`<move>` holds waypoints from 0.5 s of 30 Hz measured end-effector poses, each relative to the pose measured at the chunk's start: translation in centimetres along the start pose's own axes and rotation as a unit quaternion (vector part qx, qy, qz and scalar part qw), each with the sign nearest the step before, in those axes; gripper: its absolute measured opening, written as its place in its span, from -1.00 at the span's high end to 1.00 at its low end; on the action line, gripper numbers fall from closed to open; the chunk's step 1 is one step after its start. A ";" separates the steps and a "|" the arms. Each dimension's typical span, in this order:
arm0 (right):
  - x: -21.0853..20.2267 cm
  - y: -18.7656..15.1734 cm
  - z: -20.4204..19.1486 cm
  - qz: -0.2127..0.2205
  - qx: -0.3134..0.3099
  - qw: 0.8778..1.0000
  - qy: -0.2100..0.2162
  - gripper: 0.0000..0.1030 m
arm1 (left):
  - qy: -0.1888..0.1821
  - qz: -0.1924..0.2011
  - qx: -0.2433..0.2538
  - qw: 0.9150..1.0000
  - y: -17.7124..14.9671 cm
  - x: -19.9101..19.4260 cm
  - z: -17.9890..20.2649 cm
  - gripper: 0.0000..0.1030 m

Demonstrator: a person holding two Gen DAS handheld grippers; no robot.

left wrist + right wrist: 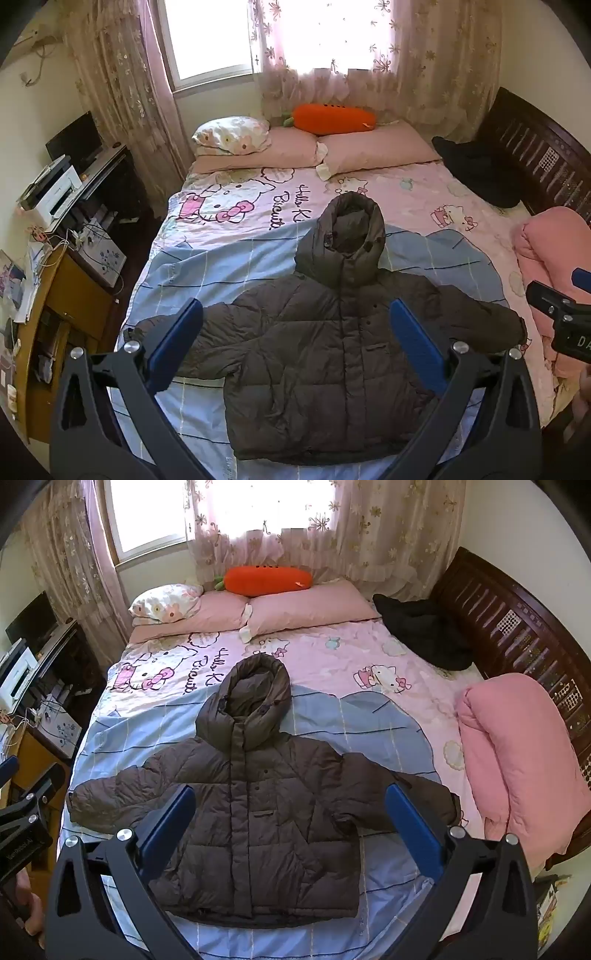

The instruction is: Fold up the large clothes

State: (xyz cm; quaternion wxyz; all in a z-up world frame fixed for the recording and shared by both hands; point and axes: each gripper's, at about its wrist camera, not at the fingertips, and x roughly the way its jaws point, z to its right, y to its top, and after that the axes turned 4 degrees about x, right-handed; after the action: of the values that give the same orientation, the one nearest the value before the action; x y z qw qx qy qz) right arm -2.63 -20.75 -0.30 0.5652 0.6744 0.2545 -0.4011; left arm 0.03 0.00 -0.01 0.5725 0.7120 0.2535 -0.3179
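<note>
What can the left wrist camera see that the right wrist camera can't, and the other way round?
Only the left wrist view shows the left gripper from behind, jaws wide open, and the whole white printer on the desk. Only the right wrist view shows the right gripper from behind, also wide open, and the whole pink rolled quilt. Both show the brown puffer jacket spread flat on the bed, the carrot pillow and the black garment.

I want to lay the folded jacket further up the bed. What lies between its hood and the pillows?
Only bare bedsheet. Both wrist views show nothing on it between the jacket's hood and the pink pillows.
</note>
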 end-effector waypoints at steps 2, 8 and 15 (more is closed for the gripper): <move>-0.1 0.0 0.0 0.000 0.000 1.000 0.001 -0.97 | -0.003 0.000 -0.002 1.000 0.0 0.0 0.0 -0.96; 0.1 -0.2 -0.1 -0.003 -0.001 1.000 0.001 -0.97 | -0.005 -0.003 -0.002 1.000 0.1 0.0 0.0 -0.96; 0.1 -0.8 -0.2 -0.006 0.000 1.000 0.000 -0.97 | -0.004 -0.001 -0.005 1.000 -0.6 0.0 0.4 -0.96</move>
State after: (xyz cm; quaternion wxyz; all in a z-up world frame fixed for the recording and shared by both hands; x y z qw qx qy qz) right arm -3.14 -20.40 -0.79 0.5628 0.6731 0.2581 -0.4045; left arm -0.48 -0.25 -0.50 0.5765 0.7077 0.2532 -0.3204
